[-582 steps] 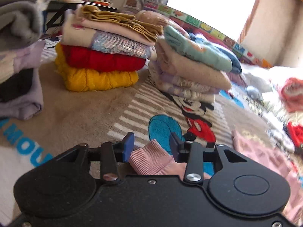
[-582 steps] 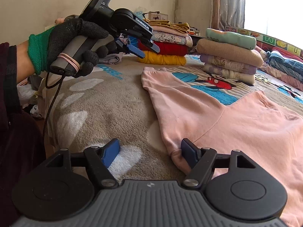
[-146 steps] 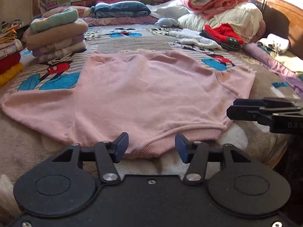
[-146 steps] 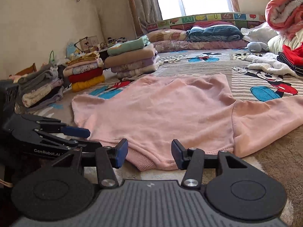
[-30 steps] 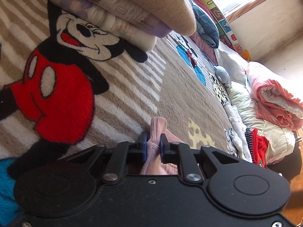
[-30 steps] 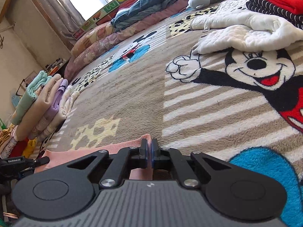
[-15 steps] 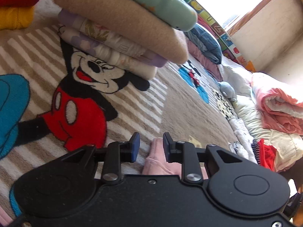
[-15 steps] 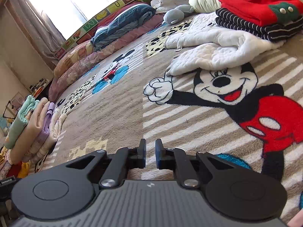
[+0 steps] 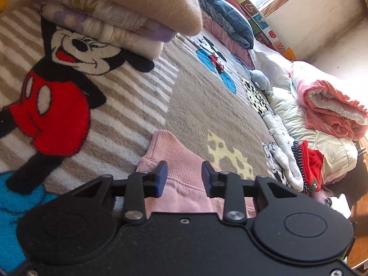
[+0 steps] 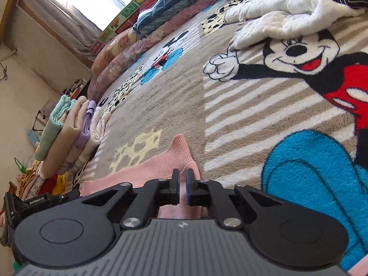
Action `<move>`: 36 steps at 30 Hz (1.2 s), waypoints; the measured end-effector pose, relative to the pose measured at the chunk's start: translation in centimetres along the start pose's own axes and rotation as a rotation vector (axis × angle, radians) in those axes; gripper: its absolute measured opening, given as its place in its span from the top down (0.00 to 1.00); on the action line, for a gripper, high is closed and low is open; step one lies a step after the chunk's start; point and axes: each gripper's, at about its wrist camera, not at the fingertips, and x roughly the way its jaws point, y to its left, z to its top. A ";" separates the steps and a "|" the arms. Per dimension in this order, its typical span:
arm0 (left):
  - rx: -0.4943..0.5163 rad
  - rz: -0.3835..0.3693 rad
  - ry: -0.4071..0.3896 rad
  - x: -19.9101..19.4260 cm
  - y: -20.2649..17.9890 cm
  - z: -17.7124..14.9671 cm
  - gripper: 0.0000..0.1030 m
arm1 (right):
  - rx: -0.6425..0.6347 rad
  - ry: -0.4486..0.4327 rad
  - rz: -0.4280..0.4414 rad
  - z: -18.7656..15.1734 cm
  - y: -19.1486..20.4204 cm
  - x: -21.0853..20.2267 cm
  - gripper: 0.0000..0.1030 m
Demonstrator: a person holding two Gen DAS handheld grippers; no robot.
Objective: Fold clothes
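The pink sweatshirt [image 9: 174, 151] lies folded on the cartoon-mouse blanket [image 9: 195, 96], its ribbed hem pointing away from me. My left gripper [image 9: 183, 168] hovers over that hem; its jaws are opening, and the pads stand apart on either side of the cloth without pressing it. In the right wrist view the other hem corner of the sweatshirt [image 10: 161, 161] sticks out ahead of my right gripper [image 10: 182, 174]. A narrow gap shows between its pads, and pink cloth is visible through the gap. The left gripper's body [image 10: 34, 203] shows at the lower left.
A stack of folded clothes [image 9: 119, 7] stands just beyond the sweatshirt on the left, also seen as the stack [image 10: 73, 126]. A rolled pink quilt [image 9: 326, 105], red and striped clothes [image 9: 308, 161], a white padded garment [image 10: 287, 11] and a grey plush toy [image 9: 261, 80] lie to the right.
A second ago both grippers were shut on the pink hem. Both have let go and drawn back a little; the left jaws have spread wider, and the hem now lies on the blanket.
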 end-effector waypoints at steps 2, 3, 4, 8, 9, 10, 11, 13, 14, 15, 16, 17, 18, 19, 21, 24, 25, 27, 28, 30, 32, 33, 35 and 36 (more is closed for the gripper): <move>0.020 -0.024 -0.012 -0.4 -1.0 -0.3 0.60 | -0.013 -0.022 0.020 -0.3 0.5 -1.5 0.89; 0.028 -0.036 -0.007 -0.4 -1.4 -0.5 0.59 | -0.019 -0.030 0.039 -0.4 0.8 -2.3 0.89; 0.037 -0.042 -0.001 -0.3 -1.7 -0.7 0.58 | -0.018 -0.017 0.058 -1.0 1.1 -2.9 0.88; 0.057 -0.036 0.022 0.1 -2.6 -1.6 0.58 | -0.013 0.045 0.089 -3.5 1.7 -4.7 0.81; 0.063 -0.036 0.028 0.2 -2.8 -1.8 0.58 | -0.011 0.061 0.056 -4.2 1.3 -4.7 0.81; 0.068 -0.038 0.033 0.3 -2.9 -1.9 0.58 | -0.009 0.077 0.022 -4.8 0.9 -4.8 0.79; 0.072 -0.043 0.035 0.3 -3.0 -2.0 0.58 | -0.006 0.093 -0.012 -5.5 0.5 -4.8 0.97; 0.077 -0.056 0.041 0.1 -3.2 -2.3 0.58 | 0.107 0.032 0.033 -6.0 -1.7 -6.1 1.00; 0.081 -0.065 0.044 0.0 -3.4 -2.4 0.58 | 0.166 -0.002 0.057 -6.2 -2.9 -6.7 0.90; 0.090 -0.080 0.050 0.0 -3.8 -2.6 0.58 | 0.167 -0.027 0.073 -6.6 -2.8 -7.5 0.86; 0.103 -0.099 0.057 0.0 -4.3 -2.9 0.58 | 0.161 -0.051 0.089 -7.0 -2.6 -8.2 0.81; 0.115 -0.118 0.064 0.1 -4.9 -3.2 0.57 | 0.156 -0.075 0.104 -7.4 -2.4 -9.0 0.78; 0.134 -0.139 0.073 0.2 -5.7 -3.5 0.57 | 0.151 -0.099 0.119 -7.8 -2.2 -9.8 0.77; 0.160 -0.162 0.085 0.5 -6.6 -4.0 0.57 | 0.146 -0.123 0.134 -8.2 -1.9 -10.5 0.77; 0.202 -0.203 0.119 1.1 -8.5 -5.2 0.57 | 0.104 -0.152 0.162 -9.1 -1.1 -11.4 0.77; 0.234 -0.242 0.186 2.9 -10.7 -7.2 0.57 | -0.042 -0.104 0.094 -10.5 0.9 -10.7 0.77; 0.242 -0.240 0.207 3.6 -11.3 -7.8 0.57 | -0.096 -0.075 0.023 -10.9 1.5 -10.1 0.78; 0.239 -0.179 0.234 5.1 -11.4 -8.6 0.54 | -0.161 -0.059 -0.046 -11.7 1.9 -9.9 0.80; 0.233 -0.137 0.240 5.8 -11.1 -8.8 0.54 | -0.182 -0.064 -0.053 -12.0 2.2 -10.2 0.80; 0.184 -0.148 0.208 5.6 -10.3 -8.5 0.53 | -0.236 -0.072 -0.071 -12.6 2.8 -10.9 0.80; 0.141 -0.212 0.156 4.2 -10.1 -7.6 0.52 | -0.286 -0.081 -0.067 -13.7 3.6 -11.8 0.75; 0.114 -0.259 0.140 3.7 -10.0 -7.2 0.50 | -0.301 -0.087 -0.048 -14.4 3.9 -12.2 0.73; 0.013 -0.348 0.171 3.9 -9.9 -7.1 0.46 | -0.338 -0.096 -0.029 -15.8 4.6 -12.8 0.63; -0.024 -0.384 0.206 4.5 -10.2 -7.3 0.42 | -0.363 -0.099 -0.035 -16.4 5.1 -12.8 0.63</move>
